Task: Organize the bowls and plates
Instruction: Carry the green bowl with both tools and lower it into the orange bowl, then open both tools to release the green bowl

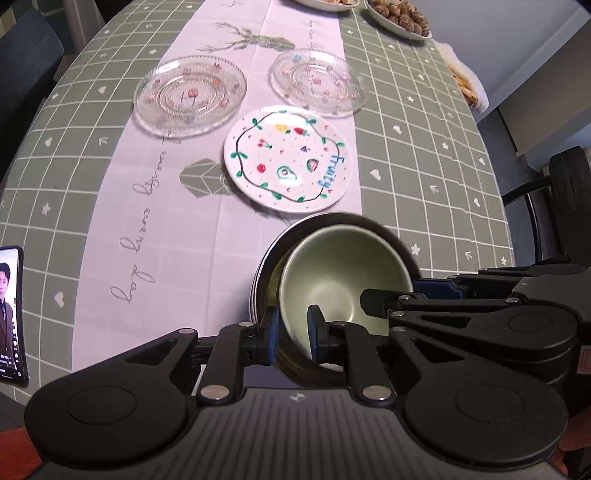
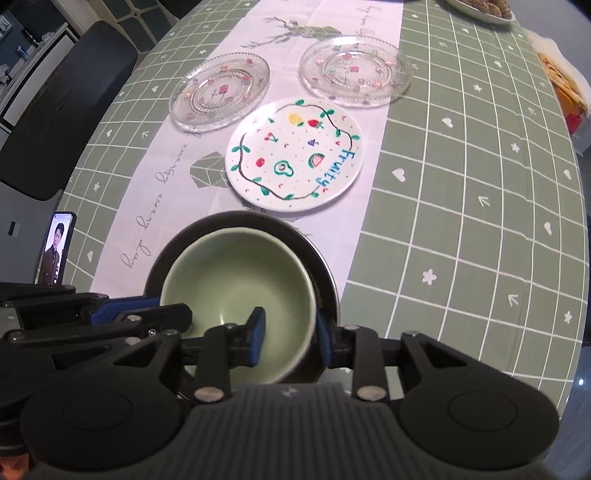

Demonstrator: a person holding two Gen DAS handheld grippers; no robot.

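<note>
A pale green bowl [image 1: 343, 277] [image 2: 240, 284] sits tilted inside a dark metal bowl [image 1: 332, 221] [image 2: 258, 221] at the near table edge. My left gripper [image 1: 291, 336] straddles the green bowl's near-left rim, one pad inside and one outside. My right gripper [image 2: 290, 332] straddles its right rim the same way. Both look closed on the rim. Beyond lie a white "fruity" plate [image 1: 286, 158] [image 2: 293, 153] and two clear glass plates [image 1: 190, 94] [image 1: 319, 81] [image 2: 219, 88] [image 2: 354, 70].
A phone [image 1: 11, 314] [image 2: 57, 247] stands at the left table edge. Plates of food [image 1: 400, 16] [image 2: 484, 9] sit at the far end, snacks [image 1: 467, 86] [image 2: 561, 85] at the right edge. Dark chairs [image 1: 569, 192] [image 2: 62, 110] stand beside the table.
</note>
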